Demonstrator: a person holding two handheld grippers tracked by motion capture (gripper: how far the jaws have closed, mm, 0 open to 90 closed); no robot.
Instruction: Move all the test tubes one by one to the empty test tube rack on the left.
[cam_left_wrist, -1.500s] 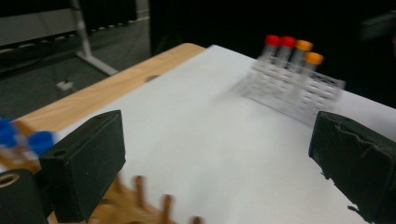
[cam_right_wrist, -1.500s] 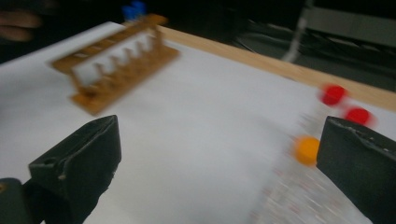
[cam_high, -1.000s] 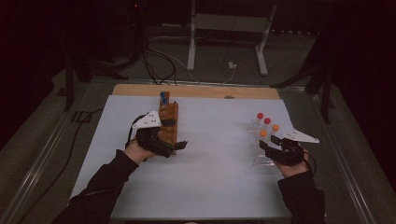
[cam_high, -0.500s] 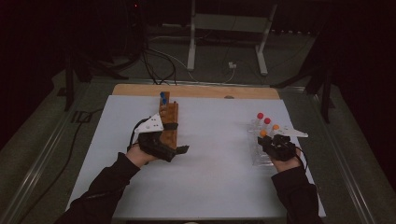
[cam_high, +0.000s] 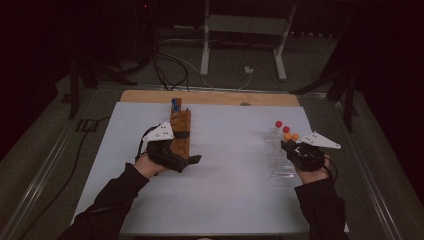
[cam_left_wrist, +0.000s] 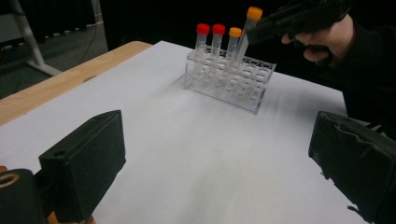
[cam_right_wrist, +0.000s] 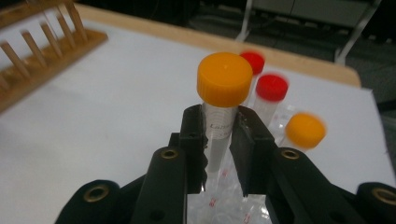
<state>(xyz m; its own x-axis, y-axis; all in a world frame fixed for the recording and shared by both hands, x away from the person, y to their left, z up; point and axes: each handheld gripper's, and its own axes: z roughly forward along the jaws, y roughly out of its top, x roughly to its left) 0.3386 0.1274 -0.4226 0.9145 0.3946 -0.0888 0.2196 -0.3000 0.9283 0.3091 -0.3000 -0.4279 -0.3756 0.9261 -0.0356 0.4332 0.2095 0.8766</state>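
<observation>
Right gripper (cam_right_wrist: 218, 140): clamped on orange-capped tube (cam_right_wrist: 223, 100), partly lifted from clear rack (cam_left_wrist: 243, 88)
Left gripper (cam_left_wrist: 217, 154): open, empty
Remaining: carry tube to wooden rack (cam_high: 181, 131)

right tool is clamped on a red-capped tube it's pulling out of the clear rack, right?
Not quite: the cap is orange, not red. The right gripper view shows the right tool clamped on an orange-capped tube over the clear rack.

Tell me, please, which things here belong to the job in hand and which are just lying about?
In the job:
- orange-capped tube, clamped in the right gripper
- clear tube rack with two red-capped tubes and another orange-capped one
- wooden peg rack, beside the open left gripper

Lying about:
- floor cables
- metal stand behind the table
</observation>
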